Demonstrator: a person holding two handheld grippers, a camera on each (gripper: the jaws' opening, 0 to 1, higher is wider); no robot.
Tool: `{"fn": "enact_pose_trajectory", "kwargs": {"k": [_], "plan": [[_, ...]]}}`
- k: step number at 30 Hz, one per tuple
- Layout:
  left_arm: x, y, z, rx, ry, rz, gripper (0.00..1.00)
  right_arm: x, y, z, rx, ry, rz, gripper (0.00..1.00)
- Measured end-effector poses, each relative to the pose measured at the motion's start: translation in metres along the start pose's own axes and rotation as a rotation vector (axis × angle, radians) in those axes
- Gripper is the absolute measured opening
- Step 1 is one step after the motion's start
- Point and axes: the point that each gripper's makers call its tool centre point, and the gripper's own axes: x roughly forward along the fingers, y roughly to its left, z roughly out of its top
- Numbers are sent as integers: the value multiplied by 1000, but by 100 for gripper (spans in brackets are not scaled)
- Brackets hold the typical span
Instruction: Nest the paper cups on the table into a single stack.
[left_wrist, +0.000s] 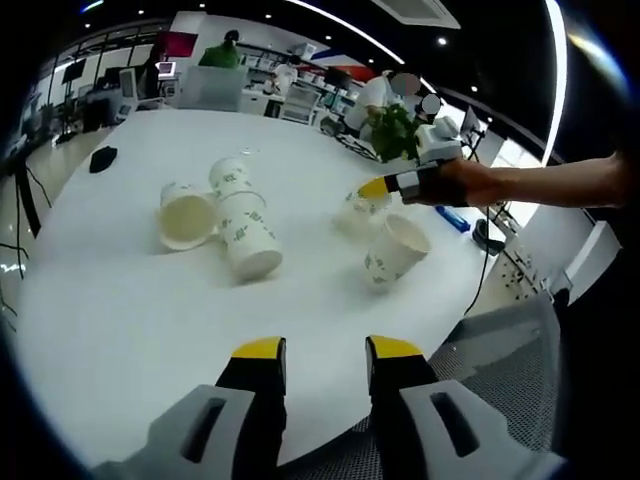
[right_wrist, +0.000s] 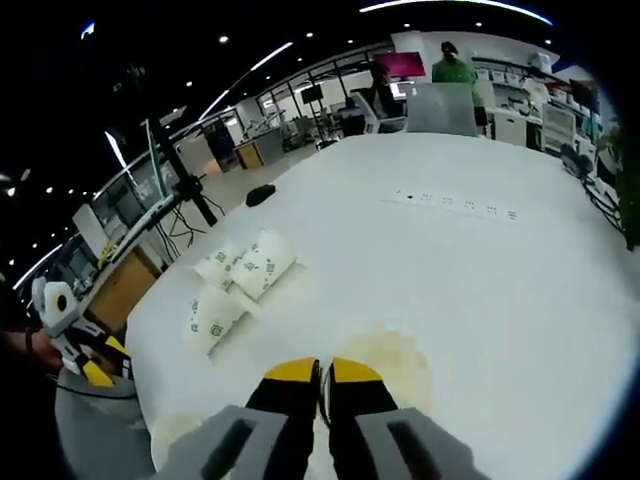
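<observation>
My left tongs (left_wrist: 318, 352) hang parted and empty over the worktop (left_wrist: 130, 330). Right tongs (right_wrist: 320, 372) pinch the rim of a cup (left_wrist: 358, 212); other paper cups (left_wrist: 225, 220) lie tipped ahead, awaiting nesting.

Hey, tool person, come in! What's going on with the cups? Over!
Left tool open, hovering at table edge. Right tool shut on rim of one white paper cup with green print. Other cups lying loose on round white table, none stacked. Way clear.
</observation>
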Motion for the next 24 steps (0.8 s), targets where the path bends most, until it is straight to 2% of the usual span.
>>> {"fn": "enact_pose_trajectory", "kwargs": {"k": [6, 10, 17, 20, 24], "plan": [[0, 1, 1, 4, -7, -3, 30, -13, 4, 3, -14, -18, -15, 0], [0, -2, 2, 12, -11, -9, 30, -30, 20, 9, -33, -31, -21, 0], [0, -4, 2, 30, -12, -18, 32, -47, 18, 18, -71, -46, -31, 0], [1, -4, 1, 42, -11, -19, 34, -47, 16, 17, -84, -52, -35, 0], [1, -5, 1, 63, -10, -18, 36, -58, 28, 21, -111, -63, -35, 0]]}}
